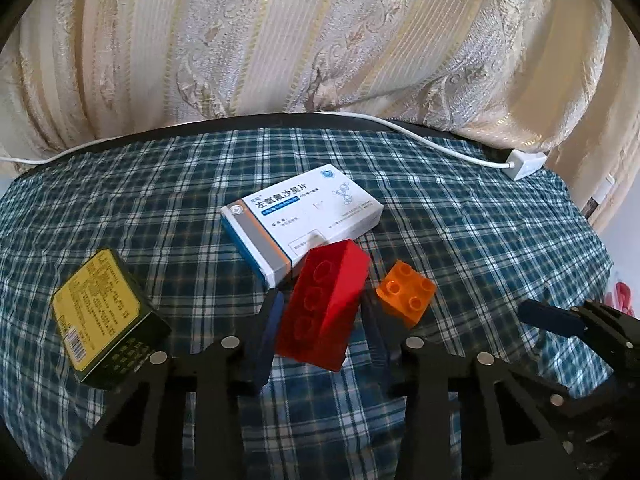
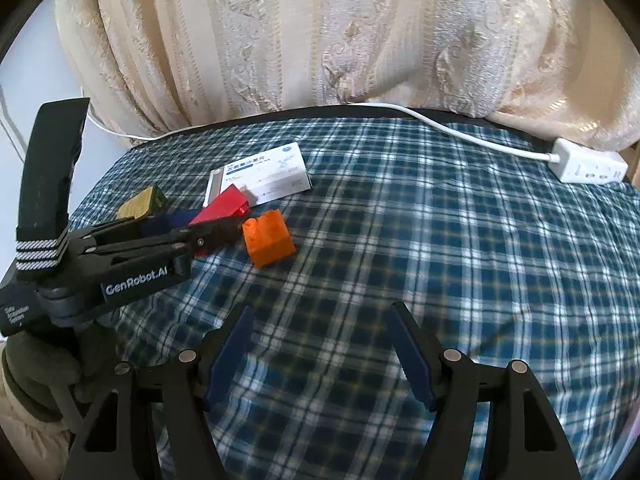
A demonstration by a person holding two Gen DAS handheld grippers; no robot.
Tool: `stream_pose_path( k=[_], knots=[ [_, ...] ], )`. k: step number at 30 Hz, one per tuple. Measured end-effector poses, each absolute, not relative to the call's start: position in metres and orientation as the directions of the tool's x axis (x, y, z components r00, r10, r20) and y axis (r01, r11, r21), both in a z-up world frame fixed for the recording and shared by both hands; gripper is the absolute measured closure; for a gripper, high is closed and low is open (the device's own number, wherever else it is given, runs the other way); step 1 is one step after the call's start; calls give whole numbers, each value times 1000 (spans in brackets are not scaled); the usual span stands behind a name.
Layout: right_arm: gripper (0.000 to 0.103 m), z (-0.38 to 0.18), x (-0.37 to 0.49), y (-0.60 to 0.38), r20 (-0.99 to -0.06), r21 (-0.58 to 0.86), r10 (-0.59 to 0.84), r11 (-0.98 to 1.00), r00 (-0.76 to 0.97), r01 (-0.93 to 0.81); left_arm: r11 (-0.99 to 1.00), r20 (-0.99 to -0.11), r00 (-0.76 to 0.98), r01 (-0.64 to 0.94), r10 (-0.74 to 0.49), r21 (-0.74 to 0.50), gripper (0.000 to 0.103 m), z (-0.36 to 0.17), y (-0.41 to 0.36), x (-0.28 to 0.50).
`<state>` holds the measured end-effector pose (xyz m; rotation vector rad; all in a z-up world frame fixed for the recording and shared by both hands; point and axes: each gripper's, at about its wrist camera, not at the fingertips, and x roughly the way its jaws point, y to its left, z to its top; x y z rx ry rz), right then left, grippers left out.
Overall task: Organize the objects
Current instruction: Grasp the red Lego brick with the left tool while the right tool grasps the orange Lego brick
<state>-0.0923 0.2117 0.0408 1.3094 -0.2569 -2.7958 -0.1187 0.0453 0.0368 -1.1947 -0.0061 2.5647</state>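
Left wrist view
Left gripper (image 1: pixel 320 320): clamped on the red brick (image 1: pixel 324 308), one blue pad against each long side.
Red brick: tilted, stud holes facing the camera, far end touching the near corner of the white medicine box (image 1: pixel 300 216).
White medicine box: flat on the plaid cloth (image 1: pixel 160 208), set at an angle, directly behind the brick and blocking the way forward.
Orange brick (image 1: pixel 406 292): studs up, just right of the red brick, close against the right finger, crowding that side.
Green-yellow box (image 1: pixel 106 316): to the left, tipped on an edge, near the left finger but apart from it.
Right gripper (image 1: pixel 556 318): only a blue fingertip and black frame seen at the right edge, apart from the bricks.
White cable (image 1: pixel 420 136): along the far edge of the cloth, running to the power strip (image 1: pixel 526 164) at far right.
Curtain (image 1: pixel 320 40): cream, patterned, hanging behind the table.

Right wrist view
Right gripper (image 2: pixel 320 356): fingers spread wide, nothing between them, over bare plaid cloth (image 2: pixel 440 240).
Left gripper (image 2: pixel 216 228): reaching in from the left, closed on the red brick (image 2: pixel 224 206).
Orange brick (image 2: pixel 270 238): just right of the left gripper's tip.
White medicine box (image 2: pixel 264 178): behind the red brick, touching it.
Green-yellow box (image 2: pixel 142 202): beyond the left gripper, partly hidden by it.
Power strip (image 2: pixel 588 166): far right, well apart from the cluster.
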Motion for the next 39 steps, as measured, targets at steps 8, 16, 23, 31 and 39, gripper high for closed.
stream_pose_path(
  k=[8,16,23,31,39],
  knots=[
    [30,37,-114,203,-762,183,-144,-983,-631,4,-960,-729,-632,-248,263,-131,62,51,36,-115],
    [41,33,-137,195,-768,185,-164,-982,-620,31,-969,-727,-645,-214,235,-123,62,55,29,-116],
    [52,29,-149,187,-774,178,-172,-983,-610,51,-974,-734,-644,-191,218,-122,62,53,26,-118],
    [66,29,-153,186,-775,169,-166,-984,-610,53,-974,-733,-644,-192,218,-121,62,53,26,-119],
    [66,30,-143,195,-772,179,-156,-983,-616,25,-973,-731,-646,-198,219,-116,62,54,27,-117]
  ],
)
